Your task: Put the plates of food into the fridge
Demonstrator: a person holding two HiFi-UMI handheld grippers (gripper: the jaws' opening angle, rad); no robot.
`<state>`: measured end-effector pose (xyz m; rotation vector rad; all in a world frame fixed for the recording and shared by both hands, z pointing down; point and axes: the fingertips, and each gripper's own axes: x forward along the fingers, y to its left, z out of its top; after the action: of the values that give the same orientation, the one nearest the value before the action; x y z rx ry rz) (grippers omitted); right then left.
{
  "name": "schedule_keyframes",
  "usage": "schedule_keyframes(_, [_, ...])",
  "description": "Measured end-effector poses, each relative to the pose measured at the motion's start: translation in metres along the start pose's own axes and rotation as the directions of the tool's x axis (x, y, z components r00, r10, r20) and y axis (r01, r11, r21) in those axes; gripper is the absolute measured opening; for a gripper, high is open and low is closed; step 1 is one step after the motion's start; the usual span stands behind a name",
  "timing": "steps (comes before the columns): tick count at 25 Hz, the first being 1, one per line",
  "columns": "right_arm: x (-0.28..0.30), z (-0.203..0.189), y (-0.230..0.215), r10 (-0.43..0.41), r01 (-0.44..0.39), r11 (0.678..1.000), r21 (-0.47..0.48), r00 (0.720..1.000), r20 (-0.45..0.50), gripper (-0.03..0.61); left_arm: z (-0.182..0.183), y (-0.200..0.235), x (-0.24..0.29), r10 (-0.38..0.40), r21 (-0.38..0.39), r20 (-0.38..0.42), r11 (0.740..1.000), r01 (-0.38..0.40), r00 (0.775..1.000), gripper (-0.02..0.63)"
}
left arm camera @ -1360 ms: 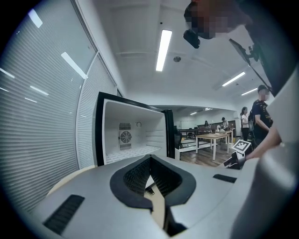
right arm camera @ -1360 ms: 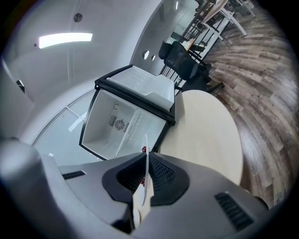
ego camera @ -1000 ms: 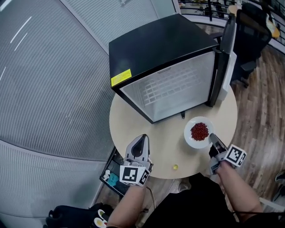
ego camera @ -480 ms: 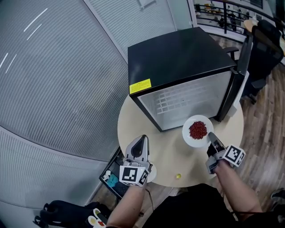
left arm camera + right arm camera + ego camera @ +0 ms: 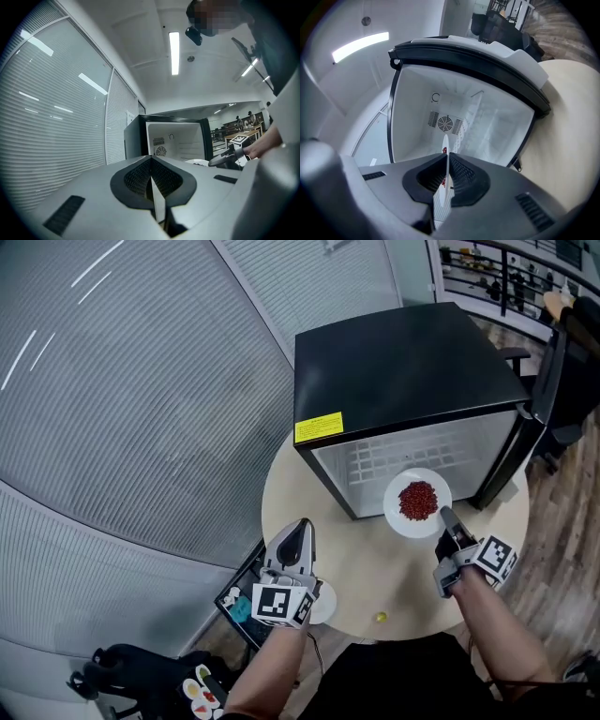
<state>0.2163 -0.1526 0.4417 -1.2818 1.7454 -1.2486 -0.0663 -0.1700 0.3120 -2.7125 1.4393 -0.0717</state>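
One fridge point(image 5: 403, 362) stood on the far side of the round table point(image 5: 309, 512), with its door point(image 5: 514, 457) swung open at the right and its cavity bare in the right gripper view. The plate point(image 5: 394, 513) was off the table, hanging at the fridge mouth just over the lower sill and roughly level. The right gripper point(image 5: 444, 517) pinched only the plate's near rim, jaws clamped on the thin edge. The left gripper point(image 5: 300, 529) hovered over the table's near-left edge, jaws pressed together on nothing. A heap of small red food point(image 5: 418, 499) sat mid-plate. Judgement: a one-sided pinch lets the far rim droop, so keep the wrist level and lift the rim clear of the sill. Feed straight in, away from the door, and go slowly so loose pieces do not roll. Let go only once the base sits flat. A small yellow bit point(image 5: 380, 617) lay at the table's near edge, clear of the path.
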Motion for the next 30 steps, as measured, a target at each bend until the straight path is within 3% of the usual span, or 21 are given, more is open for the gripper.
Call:
schedule_keyframes(10, [0.046, 0.007, 0.021, 0.050, -0.048, 0.998, 0.043, 0.998, -0.035, 0.018, 0.017, 0.017, 0.004, 0.057, 0.016, 0.009, 0.998, -0.057, 0.998, 0.006])
schedule_keyframes(17, [0.067, 0.007, 0.026, 0.007, -0.007, 0.998, 0.059, 1.000, -0.002, 0.018, 0.021, 0.040, 0.009, 0.081, 0.001, 0.025, 0.997, -0.081, 0.996, 0.006])
schedule_keyframes(30, [0.100, -0.003, 0.029, -0.072, 0.064, 0.993, 0.102, 0.994, 0.081, 0.018, 0.013, 0.067, 0.036, -0.015, -0.022, 0.031, 1.000, 0.015, 0.999, 0.006])
